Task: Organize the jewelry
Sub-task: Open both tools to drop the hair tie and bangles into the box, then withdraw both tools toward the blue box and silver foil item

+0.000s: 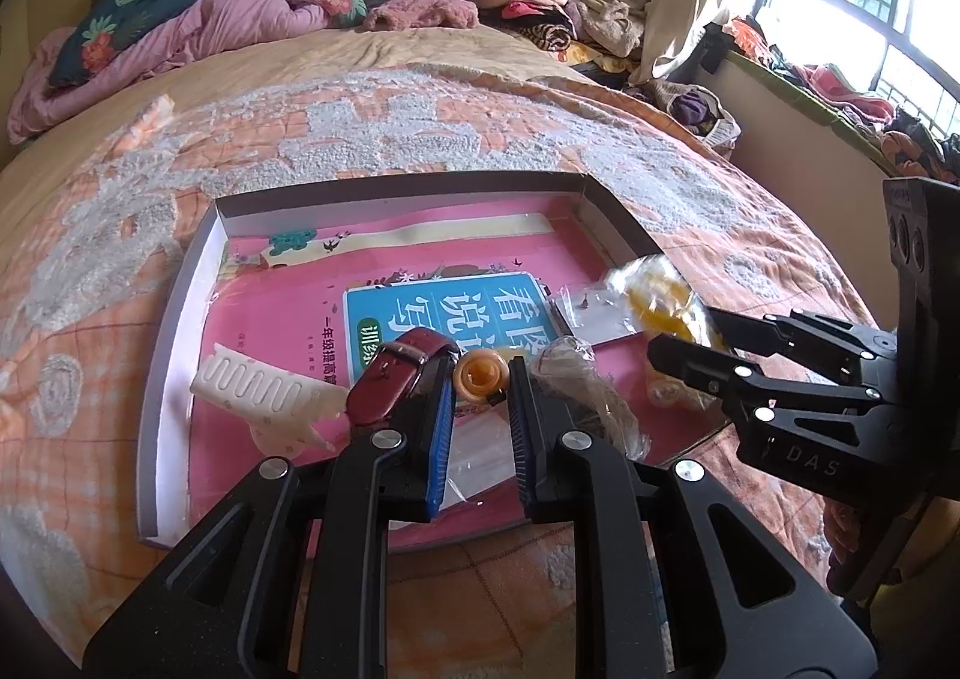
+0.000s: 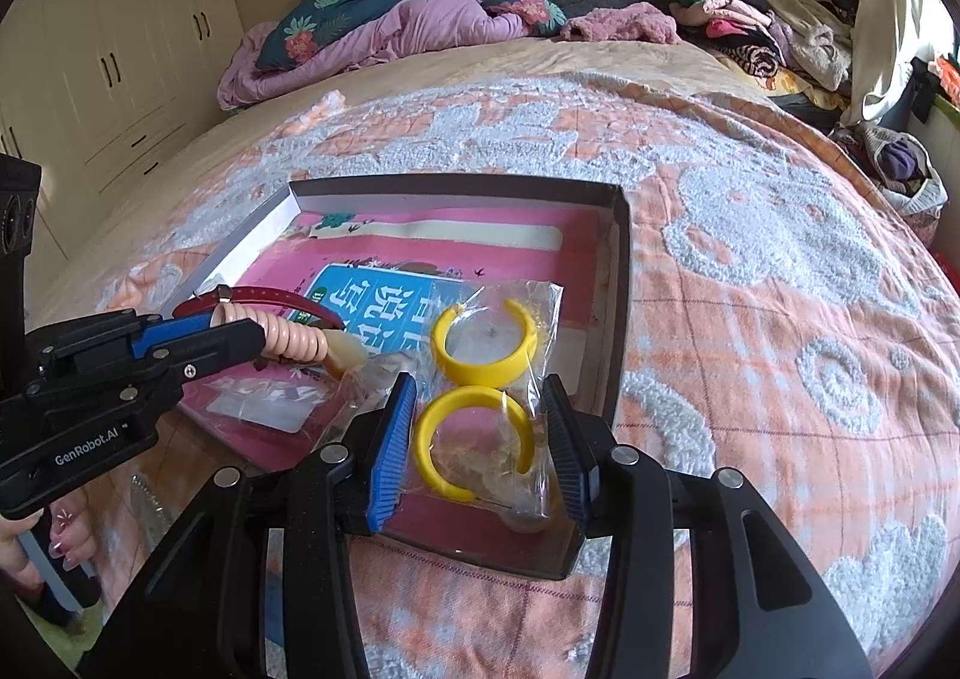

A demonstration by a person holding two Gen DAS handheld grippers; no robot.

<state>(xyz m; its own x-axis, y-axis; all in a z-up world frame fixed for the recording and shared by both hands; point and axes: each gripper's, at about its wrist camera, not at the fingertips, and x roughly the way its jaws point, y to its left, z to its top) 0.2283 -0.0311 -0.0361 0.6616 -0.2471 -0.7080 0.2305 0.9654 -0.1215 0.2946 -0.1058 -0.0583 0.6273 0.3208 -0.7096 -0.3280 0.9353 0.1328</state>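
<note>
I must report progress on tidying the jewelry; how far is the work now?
Done: the red strap, white comb and bagged yellow hoops lie in the box. In hand: the left gripper's jaws are shut on the spiral hair tie; the right gripper's open jaws straddle that bag. Left: setting the tie down.

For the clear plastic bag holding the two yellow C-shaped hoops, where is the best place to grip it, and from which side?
Grip the clear plastic bag across its near end, around the nearer yellow C-shaped hoop, coming from above and the box's near edge. The bag lies flat and the hoop gives the film a firm body. The right gripper already straddles that hoop, pads not visibly pressing.
</note>
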